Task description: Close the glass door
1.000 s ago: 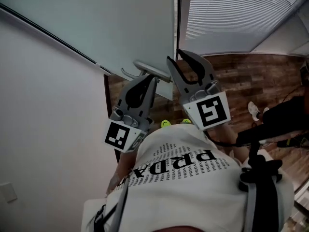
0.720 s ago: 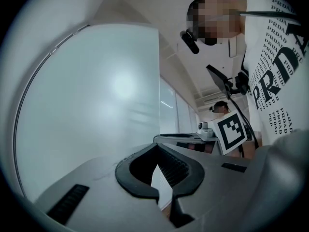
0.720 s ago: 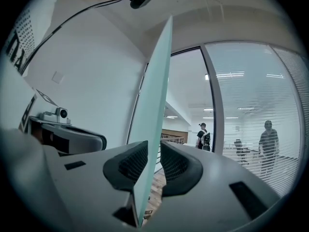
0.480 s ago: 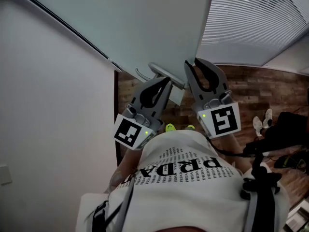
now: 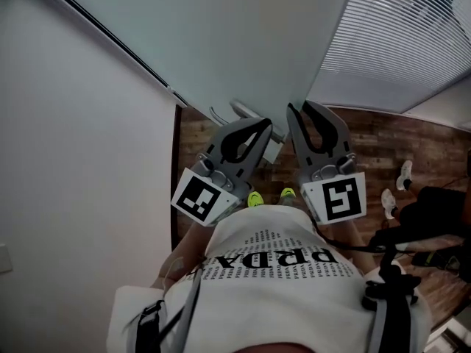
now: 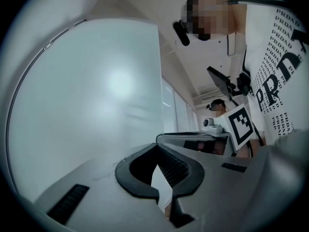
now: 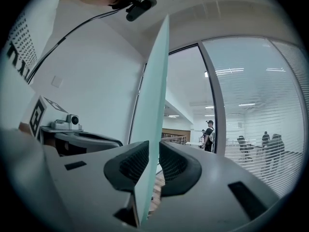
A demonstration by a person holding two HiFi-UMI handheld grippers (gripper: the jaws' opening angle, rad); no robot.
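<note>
The right gripper [image 7: 152,153] has its jaws drawn in narrow on the free edge of the glass door [image 7: 154,91], one pad on each face of the pane. Just to its left, the left gripper [image 5: 259,131] has its jaws together and carries nothing. Only a pale sliver shows through the loop they form, and I cannot tell what it is. Its tips sit right under the door handle [image 5: 243,111]; whether they touch it is not clear.

Ahead of the right gripper, the door edge stands apart from the dark post [image 7: 208,91] of the frame. Through that gap a lit room with a standing person [image 7: 208,135] is in plain view. So the door is not shut. By my reading the swing is under way, and what is left is to bring the edge over to the post.

Compared with a second ago, the door's edge lies further right in the head view and the frosted pane fills more of the top. The blinds [image 5: 412,43] past the right gripper now look closer. Both grippers keep the grip they had.
</note>
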